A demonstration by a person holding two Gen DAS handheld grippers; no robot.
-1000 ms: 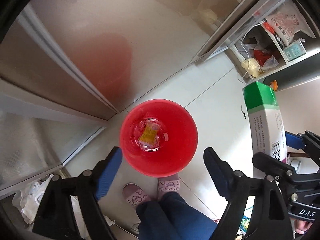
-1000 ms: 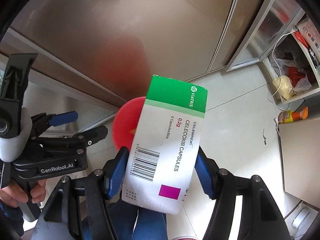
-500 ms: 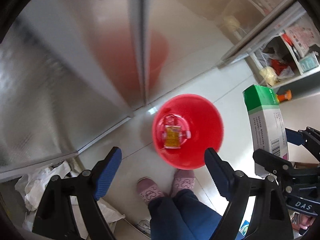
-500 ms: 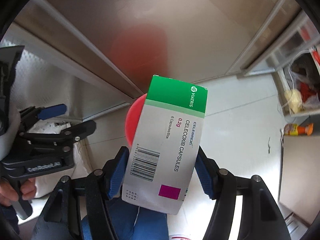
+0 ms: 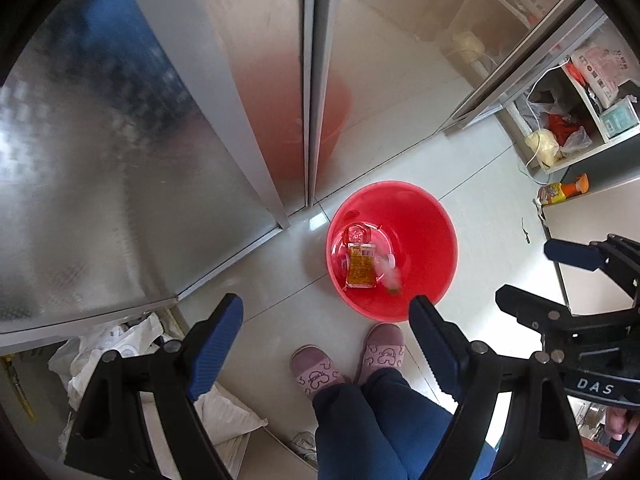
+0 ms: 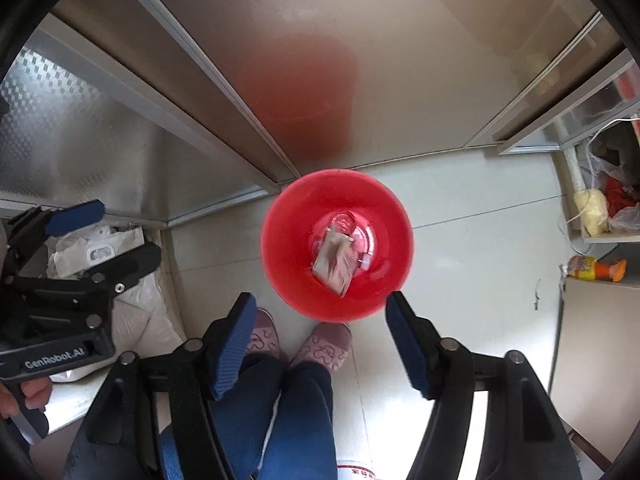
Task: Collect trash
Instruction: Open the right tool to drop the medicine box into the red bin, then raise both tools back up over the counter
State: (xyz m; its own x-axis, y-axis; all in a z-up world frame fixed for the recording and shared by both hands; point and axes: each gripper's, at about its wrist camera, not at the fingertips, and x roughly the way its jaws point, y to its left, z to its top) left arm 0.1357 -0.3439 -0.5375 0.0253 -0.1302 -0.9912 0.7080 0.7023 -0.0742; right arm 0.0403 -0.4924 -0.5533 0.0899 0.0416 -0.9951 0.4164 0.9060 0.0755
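Red plastic bucket (image 5: 394,250) sits right of centre in the left wrist view, on the pale tiled floor (image 5: 472,216); an orange sachet (image 5: 360,268) and a clear bottle (image 5: 357,234) lie at its bottom; a blurred pale smear beside the sachet may be the falling carton, though this cannot be confirmed. Left gripper (image 5: 326,322) is spread wide and empty at lower centre; risk: the pink slippers (image 5: 348,360) stand just beside the rim, so a forward step could tip the bucket.

Right wrist view: bucket (image 6: 336,242) at centre; medicine carton (image 6: 335,262), blurred, is inside it; right gripper (image 6: 320,312) is parted and empty, whereas 0.5 s earlier it clamped the green-and-white carton, which hid most of the bucket. Risk: a light carton dropped from height could bounce; white bags (image 6: 108,252) at left remain uncollected.
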